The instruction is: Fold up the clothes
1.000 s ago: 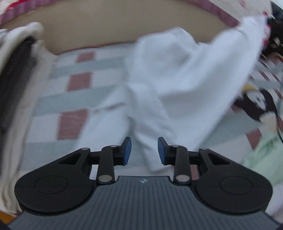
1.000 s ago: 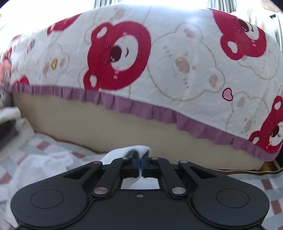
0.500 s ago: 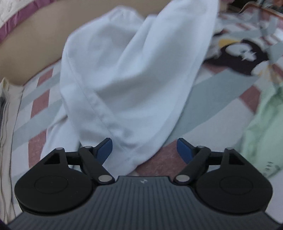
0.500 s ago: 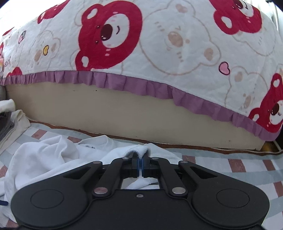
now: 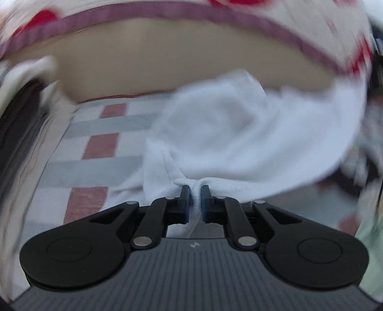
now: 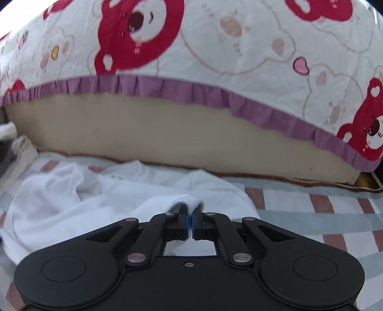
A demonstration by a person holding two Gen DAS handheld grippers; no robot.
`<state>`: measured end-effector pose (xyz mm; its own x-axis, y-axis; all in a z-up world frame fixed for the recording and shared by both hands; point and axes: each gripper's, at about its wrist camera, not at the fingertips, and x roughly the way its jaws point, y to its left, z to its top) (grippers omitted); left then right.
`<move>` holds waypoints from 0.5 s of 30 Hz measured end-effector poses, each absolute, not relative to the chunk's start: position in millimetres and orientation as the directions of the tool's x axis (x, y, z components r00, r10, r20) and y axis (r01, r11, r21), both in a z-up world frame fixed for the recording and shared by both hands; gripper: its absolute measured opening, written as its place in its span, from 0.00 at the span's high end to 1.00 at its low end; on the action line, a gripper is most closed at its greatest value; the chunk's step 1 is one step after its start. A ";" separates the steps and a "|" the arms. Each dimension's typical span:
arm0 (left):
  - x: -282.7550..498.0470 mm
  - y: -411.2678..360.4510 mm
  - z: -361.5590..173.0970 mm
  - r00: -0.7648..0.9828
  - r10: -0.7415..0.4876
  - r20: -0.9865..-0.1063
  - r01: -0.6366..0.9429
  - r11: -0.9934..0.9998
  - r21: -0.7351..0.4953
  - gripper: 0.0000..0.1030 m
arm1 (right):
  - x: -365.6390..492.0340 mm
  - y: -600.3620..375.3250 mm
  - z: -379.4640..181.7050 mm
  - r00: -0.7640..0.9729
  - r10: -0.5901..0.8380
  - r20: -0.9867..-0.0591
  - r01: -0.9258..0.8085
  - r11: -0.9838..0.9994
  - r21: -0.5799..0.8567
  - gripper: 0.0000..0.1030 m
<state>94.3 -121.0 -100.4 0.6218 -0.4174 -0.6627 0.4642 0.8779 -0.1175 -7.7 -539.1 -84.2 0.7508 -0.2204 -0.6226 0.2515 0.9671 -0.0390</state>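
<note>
1. From the left wrist: the left gripper [image 5: 195, 191] is closing its jaws on a bunched fold of the white garment [image 5: 239, 138], which is lying on the checked sheet [image 5: 100, 148] below the bear quilt [image 5: 215, 14].
2. From the right wrist: the right gripper [image 6: 190, 213] is pinching the white garment's [image 6: 83, 203] edge tight, jaws nearly together, in front of the bear quilt [image 6: 239, 47].

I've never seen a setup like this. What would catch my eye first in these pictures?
Probably the bedspread with big red bears and a purple frill, filling the top of the right view. Below it a white garment lies crumpled on a checked sheet. The right gripper pinches one edge of it, and the left gripper's jaws are closing with a bunch of it between them.
</note>
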 end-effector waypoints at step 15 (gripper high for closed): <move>187.8 -88.5 -137.7 0.669 -0.353 -0.654 0.179 0.930 -0.320 0.91 | 56.7 -562.7 -148.0 0.623 -0.142 -0.769 0.324 0.942 0.088 0.89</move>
